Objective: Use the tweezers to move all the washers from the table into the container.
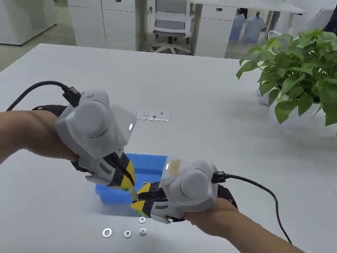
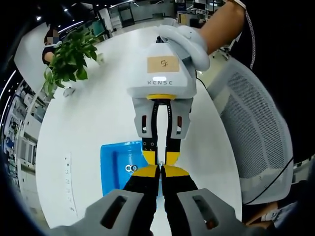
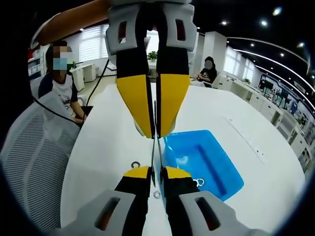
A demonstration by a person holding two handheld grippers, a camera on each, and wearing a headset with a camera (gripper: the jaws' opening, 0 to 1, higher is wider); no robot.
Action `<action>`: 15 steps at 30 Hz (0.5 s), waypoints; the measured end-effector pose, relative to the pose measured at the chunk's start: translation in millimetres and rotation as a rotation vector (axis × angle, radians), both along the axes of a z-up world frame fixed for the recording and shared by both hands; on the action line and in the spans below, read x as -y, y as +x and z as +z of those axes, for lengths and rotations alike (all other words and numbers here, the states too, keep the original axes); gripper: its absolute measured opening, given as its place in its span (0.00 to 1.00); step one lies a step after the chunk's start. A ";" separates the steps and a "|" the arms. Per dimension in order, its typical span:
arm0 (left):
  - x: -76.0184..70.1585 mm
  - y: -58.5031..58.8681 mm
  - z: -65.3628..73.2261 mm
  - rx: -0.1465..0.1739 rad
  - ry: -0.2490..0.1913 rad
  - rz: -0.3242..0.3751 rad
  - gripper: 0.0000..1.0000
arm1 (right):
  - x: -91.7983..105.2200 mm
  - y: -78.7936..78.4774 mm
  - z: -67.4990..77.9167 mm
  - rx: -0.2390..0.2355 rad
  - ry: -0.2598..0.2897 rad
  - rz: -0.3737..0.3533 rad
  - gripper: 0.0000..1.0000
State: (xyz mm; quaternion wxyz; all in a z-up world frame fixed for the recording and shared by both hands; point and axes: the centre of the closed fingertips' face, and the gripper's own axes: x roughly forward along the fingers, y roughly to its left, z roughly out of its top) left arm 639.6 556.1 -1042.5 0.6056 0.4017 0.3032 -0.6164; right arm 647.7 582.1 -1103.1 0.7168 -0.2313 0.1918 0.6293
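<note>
White table [image 1: 210, 95] holds blue container [image 1: 150, 163], washers [image 1: 107, 232], plant [image 1: 295, 68]; office chair [image 1: 171, 23] stands beyond.

Head view: the left gripper [image 1: 126, 182] and right gripper [image 1: 136, 199] sat right over the container [image 1: 152, 162], so its near wall and whatever was inside were covered. The tweezers [image 3: 155, 152], just beside the container, were only a thin sliver, both ends buried between jaws. The plant [image 1: 295, 68], well right of the container, got chopped off by the frame edge.
</note>
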 end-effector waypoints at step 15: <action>2.3 -17.2 -25.3 -0.018 0.003 0.009 0.06 | 3.4 -19.4 -24.9 -0.013 -0.040 0.015 0.12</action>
